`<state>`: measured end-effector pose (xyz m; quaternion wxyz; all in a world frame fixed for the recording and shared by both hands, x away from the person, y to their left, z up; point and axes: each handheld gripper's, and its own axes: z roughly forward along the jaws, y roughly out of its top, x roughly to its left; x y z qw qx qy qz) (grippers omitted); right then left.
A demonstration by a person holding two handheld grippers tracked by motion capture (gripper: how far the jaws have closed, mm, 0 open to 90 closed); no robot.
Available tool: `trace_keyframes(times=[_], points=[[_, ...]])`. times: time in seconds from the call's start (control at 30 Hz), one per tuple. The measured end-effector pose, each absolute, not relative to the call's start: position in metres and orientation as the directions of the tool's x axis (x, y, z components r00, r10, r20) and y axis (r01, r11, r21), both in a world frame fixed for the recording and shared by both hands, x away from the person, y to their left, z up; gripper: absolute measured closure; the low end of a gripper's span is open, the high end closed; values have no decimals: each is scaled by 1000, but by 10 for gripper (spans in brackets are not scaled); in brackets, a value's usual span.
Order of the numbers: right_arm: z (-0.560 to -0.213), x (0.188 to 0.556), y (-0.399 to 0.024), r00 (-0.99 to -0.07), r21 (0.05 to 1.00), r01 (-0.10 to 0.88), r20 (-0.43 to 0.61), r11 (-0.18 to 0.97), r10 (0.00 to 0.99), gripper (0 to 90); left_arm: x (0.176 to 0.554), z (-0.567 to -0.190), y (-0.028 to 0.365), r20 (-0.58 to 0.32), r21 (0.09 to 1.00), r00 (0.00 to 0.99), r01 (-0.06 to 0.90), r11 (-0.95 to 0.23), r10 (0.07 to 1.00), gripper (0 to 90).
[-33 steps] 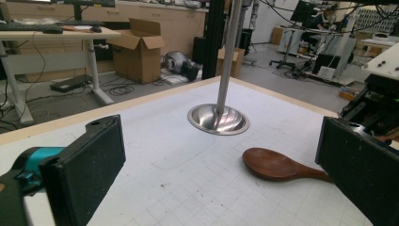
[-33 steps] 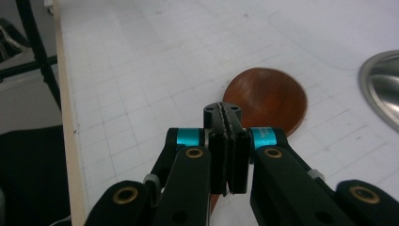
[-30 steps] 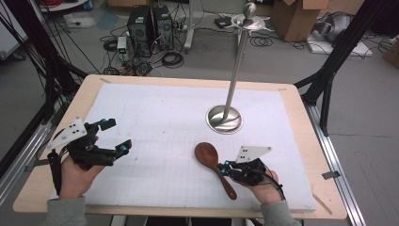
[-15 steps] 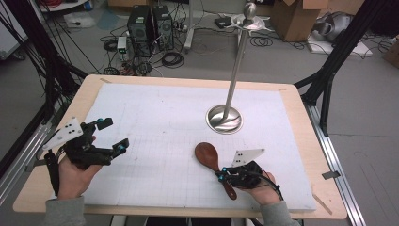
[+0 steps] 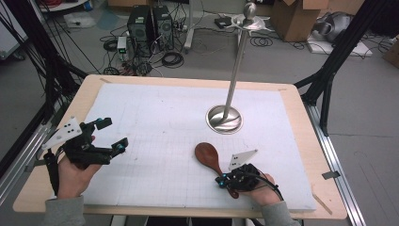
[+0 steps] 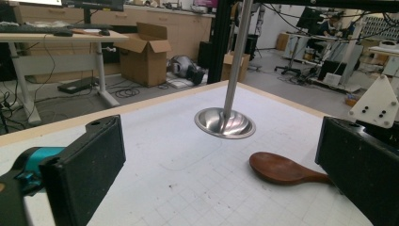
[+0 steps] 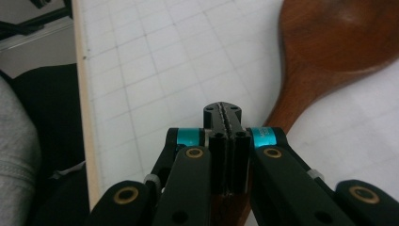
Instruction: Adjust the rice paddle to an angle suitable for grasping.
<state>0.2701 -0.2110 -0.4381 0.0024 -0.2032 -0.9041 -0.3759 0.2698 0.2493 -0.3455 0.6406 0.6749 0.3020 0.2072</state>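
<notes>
The dark brown wooden spoon (image 5: 212, 160) lies flat on the white gridded mat (image 5: 155, 122) at the near right of the table (image 5: 301, 141), bowl pointing far. The right tool (image 5: 225, 181) sits over its handle, jaws pressed fully together. At near left, the left tool (image 5: 113, 136) hovers wide open and empty, facing the tall steel stand (image 5: 226, 117).

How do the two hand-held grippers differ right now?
The left gripper has its jaws spread wide with nothing between them; the right gripper has its jaws pressed together. The left is held away from the wooden spoon; the right sits over the spoon's handle. Both are black with teal accents.
</notes>
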Motion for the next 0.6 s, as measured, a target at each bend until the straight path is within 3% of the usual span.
trace_keyframes(times=[0.6], points=[[-439, 291, -241, -812, 691, 478, 112, 542, 573, 900, 264, -349, 254, -102, 988, 719, 151, -12, 688, 25]])
